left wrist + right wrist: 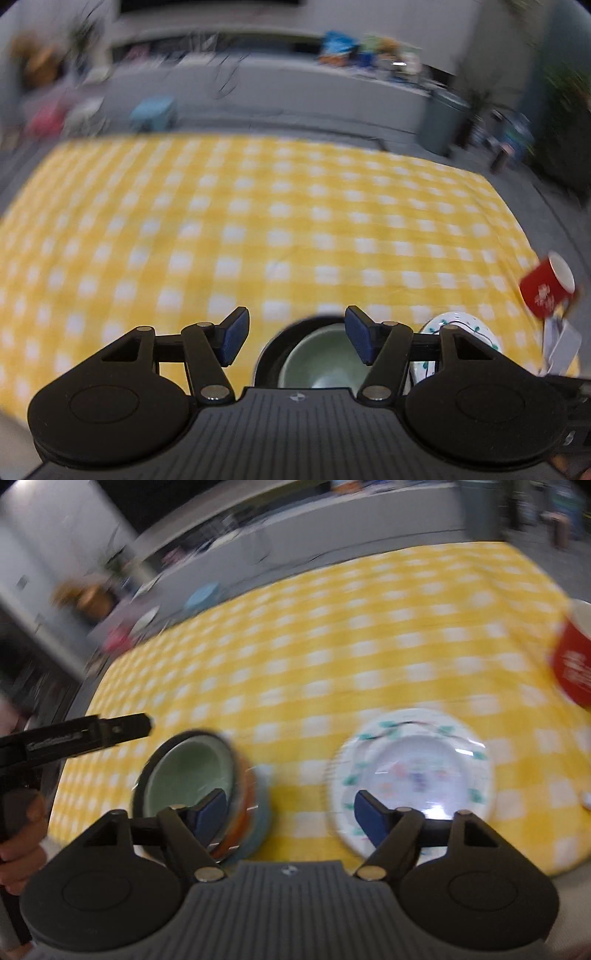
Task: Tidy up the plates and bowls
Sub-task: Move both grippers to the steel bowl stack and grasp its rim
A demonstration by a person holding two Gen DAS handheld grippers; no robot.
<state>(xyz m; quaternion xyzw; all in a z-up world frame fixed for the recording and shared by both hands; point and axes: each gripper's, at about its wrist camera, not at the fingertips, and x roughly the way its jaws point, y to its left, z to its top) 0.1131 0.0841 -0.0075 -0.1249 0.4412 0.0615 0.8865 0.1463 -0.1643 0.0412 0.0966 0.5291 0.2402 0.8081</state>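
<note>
With both my left tool (295,336) and right tool (288,818) wide open and empty, I judge the stacked bowls (199,775) near-left on the bench (369,646) and the floral plate (413,771) to their right hard, glossy, breakable, best pinched at the rim.

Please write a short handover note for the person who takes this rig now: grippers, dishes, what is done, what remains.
Left gripper: open, empty.
Right gripper: open, empty.
Bowl stack, green bowl on top, stands on the yellow checked cloth; the patterned plates sit beside it, apart.
Done: bowls stacked, plates seemingly stacked.
Left: perhaps the red cup at the cloth's right edge.
</note>
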